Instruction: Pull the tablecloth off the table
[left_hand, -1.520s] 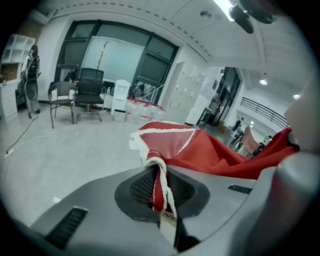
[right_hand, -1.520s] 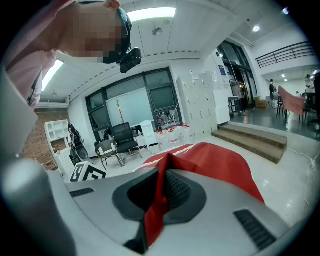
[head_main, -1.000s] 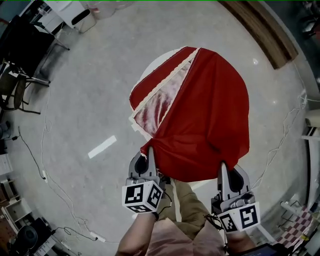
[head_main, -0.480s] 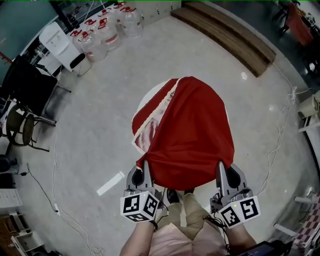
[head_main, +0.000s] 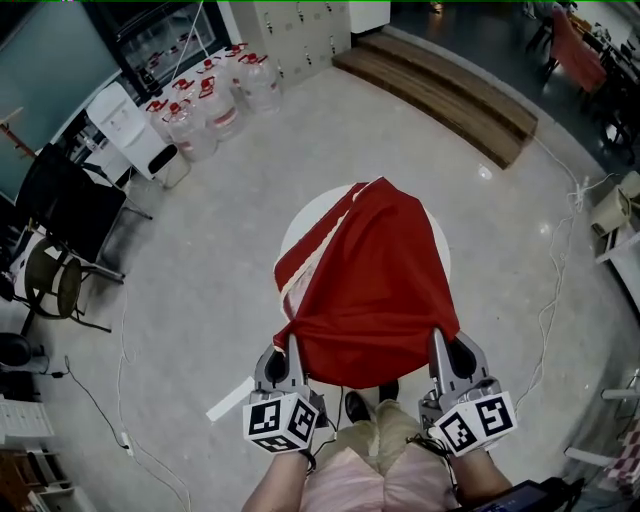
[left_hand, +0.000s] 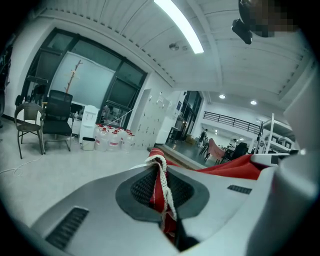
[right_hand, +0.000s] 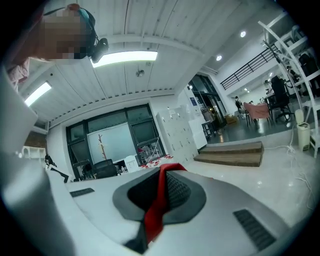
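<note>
Jaws on both grippers closed tight on cloth: left gripper (head_main: 292, 342) pinches a hem corner with white braided trim, right gripper (head_main: 438, 340) pinches a plain red edge. Both gripper views show fabric squeezed between the dark ribbed pads (left_hand: 142, 187).

Shiny red fabric tablecloth (head_main: 375, 280) runs from the two clamps up and over the round white table (head_main: 298, 228), covering most of the top. Table's left rim is bare; cloth's left side is folded back, showing paler underside and trim.

Judgement: light, soft, no stiffness, slick satin-type surface. Should slide off the smooth top easily, but could also slip out of a shallow pinch. Trimmed hem gives a better bite than the bare edge. Best hold is the near hem, two points spread apart.

Hard to tell: table legs and base are hidden under the cloth, and the far hem is out of sight, so any snag there is unknown. How deep the fabric sits in the jaws is unclear.

Beyond, clear water jugs (head_main: 215, 95) and a long wooden step (head_main: 440, 90), well apart from the table.
</note>
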